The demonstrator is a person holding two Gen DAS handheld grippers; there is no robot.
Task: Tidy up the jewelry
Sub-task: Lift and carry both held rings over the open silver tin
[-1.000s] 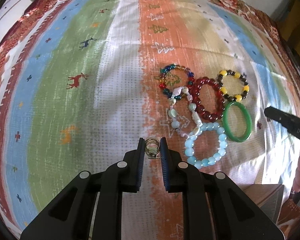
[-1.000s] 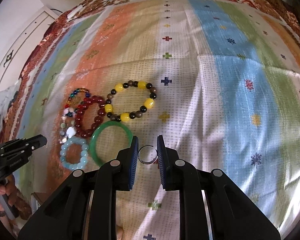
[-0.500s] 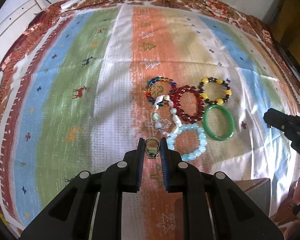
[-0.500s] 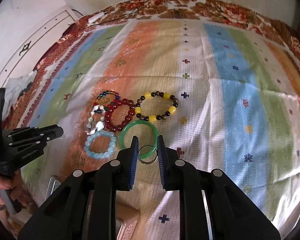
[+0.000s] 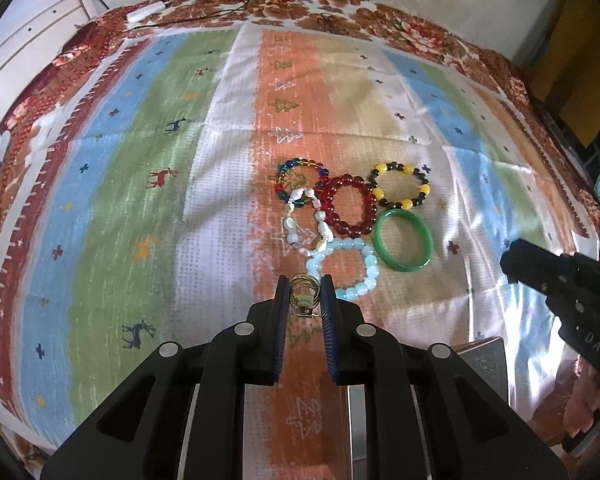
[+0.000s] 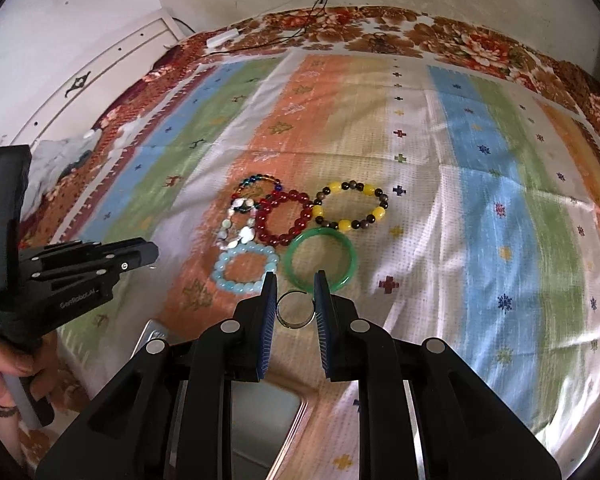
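A: Left wrist view: left gripper (image 5: 305, 296) clamped on a small bunch of gold-toned rings with a tag (image 5: 303, 295), held above the striped cloth (image 5: 148, 216).
B: Right wrist view: right gripper (image 6: 295, 294) clamped on one plain silver ring (image 6: 294, 315), also held clear of the cloth.
A: Bracelets just beyond the left fingertips, all flat on the cloth, clustered and touching. Pale blue beaded bracelet (image 5: 346, 267) nearest, green bangle (image 5: 402, 239) to its right.
B: Dark red beaded bracelet (image 5: 350, 211) behind those, yellow-and-black beaded bracelet (image 5: 400, 186) far right, multicoloured bead bracelet (image 5: 300, 179) far left.
A: Shell-and-pearl bracelet (image 5: 306, 224) overlapping the multicoloured one and the pale blue one.
B: Same cluster in the right wrist view, green bangle (image 6: 321, 259) just past the right fingertips.
A: Right gripper's black body at the right edge of the left view, hand (image 5: 584, 412) under it.
B: Left gripper's body at the left edge of the right view, hand (image 6: 4, 372) on its handle.
A: Metal tray (image 6: 260, 420) under the right gripper, near edge of the cloth. Contents can't tell.
B: Floral bedspread (image 6: 440, 36) under the cloth, far side.
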